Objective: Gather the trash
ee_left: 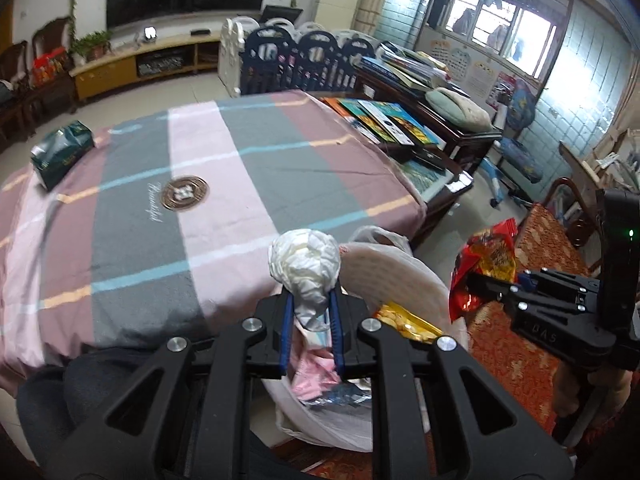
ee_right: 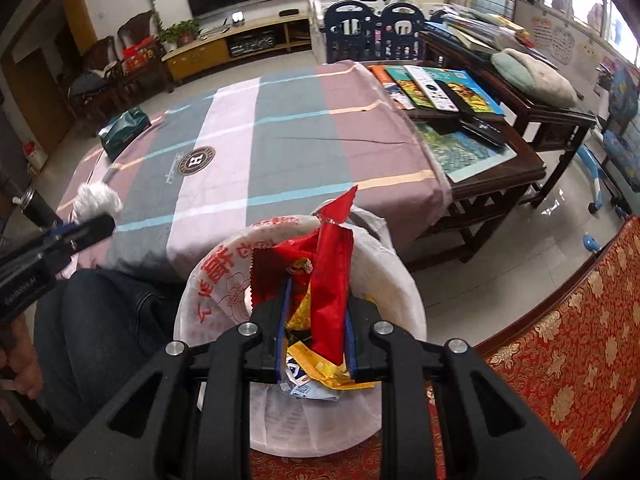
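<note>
My left gripper (ee_left: 310,296) is shut on a crumpled white paper ball (ee_left: 305,264), held above the near edge of the striped table and just left of the white plastic trash bag (ee_left: 384,268). The ball also shows in the right wrist view (ee_right: 98,199). My right gripper (ee_right: 315,292) is shut on a red and yellow snack wrapper (ee_right: 328,272), held over the open mouth of the trash bag (ee_right: 224,280). The bag holds pink, yellow and blue wrappers. The right gripper shows in the left wrist view (ee_left: 476,276) with the red wrapper (ee_left: 484,264).
A green tissue pack (ee_left: 62,152) lies at the table's far left. A dark wooden side table (ee_right: 480,152) with books and a remote stands to the right. A red patterned seat (ee_right: 568,344) is at the lower right. A person's jeans-clad leg (ee_right: 100,320) is left of the bag.
</note>
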The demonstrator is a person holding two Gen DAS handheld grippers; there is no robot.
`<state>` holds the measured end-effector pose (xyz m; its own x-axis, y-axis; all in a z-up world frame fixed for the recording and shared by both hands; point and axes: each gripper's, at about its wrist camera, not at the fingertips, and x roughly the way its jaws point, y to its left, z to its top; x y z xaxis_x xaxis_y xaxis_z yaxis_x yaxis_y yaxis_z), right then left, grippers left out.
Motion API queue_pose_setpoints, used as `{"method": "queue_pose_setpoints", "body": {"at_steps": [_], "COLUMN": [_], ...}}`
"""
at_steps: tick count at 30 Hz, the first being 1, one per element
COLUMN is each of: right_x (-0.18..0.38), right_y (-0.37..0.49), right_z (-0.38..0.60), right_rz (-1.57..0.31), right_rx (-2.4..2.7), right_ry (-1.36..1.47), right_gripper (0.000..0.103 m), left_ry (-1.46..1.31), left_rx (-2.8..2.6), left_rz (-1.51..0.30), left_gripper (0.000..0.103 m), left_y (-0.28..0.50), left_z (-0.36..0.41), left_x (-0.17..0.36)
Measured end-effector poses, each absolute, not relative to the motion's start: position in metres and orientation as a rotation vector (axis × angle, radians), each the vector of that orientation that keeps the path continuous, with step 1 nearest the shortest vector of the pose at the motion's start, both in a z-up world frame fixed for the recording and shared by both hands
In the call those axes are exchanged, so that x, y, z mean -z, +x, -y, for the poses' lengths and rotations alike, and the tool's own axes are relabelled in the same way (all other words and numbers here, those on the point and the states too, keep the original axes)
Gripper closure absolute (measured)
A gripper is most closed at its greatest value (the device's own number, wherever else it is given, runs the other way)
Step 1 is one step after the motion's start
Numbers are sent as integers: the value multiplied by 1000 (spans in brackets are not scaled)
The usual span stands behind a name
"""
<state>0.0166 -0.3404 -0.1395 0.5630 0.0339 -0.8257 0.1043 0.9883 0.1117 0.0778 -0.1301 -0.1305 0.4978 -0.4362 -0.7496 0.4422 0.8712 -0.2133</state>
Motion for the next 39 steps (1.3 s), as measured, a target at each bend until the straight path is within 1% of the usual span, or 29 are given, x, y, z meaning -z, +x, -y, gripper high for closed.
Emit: {"method": "queue_pose_setpoints", "body": {"at_steps": [4,10,12,14,15,16,17,18,19,22,24,25,26,27,28,29,33,39], "right_x": [138,147,151,153,153,153,151,149,147,138,126,119,109,100,88,79,54,53], "right_y": [10,8,8,8,8,8,8,8,8,7,6,5,2,0,-3,-6,-15,-14], "right_z": [353,357,355,354,354,354,353,354,354,352,347,344,339,335,329,323,305,295], "right_rz": [-990,-1030,-1052,-1066,-1068,-1067,-1064,-1058,-1053,-1039,-1044,-1040,-1020,-1000,-979,-960,-903,-915], "right_rx": [69,75,68,64,63,63,65,67,70,105,154,165,167,168,176,189,186,189], "right_ry": [178,207,211,220,223,226,228,228,226,199,174,164,151,139,119,103,62,29], "right_gripper": [80,79,74,62,59,53,48,47,46,39,35,28,20,15,4,3,3,3], "left_ry": [-22,1,15,29,35,37,40,43,48,81,130,155,175,188,182,167,121,99], "left_rx": [625,671,680,684,682,681,679,674,667,611,510,445,389,322,275,246,147,113], "left_rz": [-988,-1063,-1077,-1087,-1088,-1086,-1079,-1070,-1062,-1021,-975,-950,-931,-917,-919,-928,-925,-874], "left_gripper": [87,86,84,82,76,72,62,56,54,39,24,19,12,8,6,3,3,3], "left_y": [77,73,72,70,70,69,68,68,67,65,64,64,63,63,63,63,57,41], "left_z": [143,161,166,170,171,171,171,171,169,166,161,157,154,149,144,139,120,109], "left_x": [150,169,173,175,176,175,174,172,169,160,149,141,135,128,121,116,93,68]}}
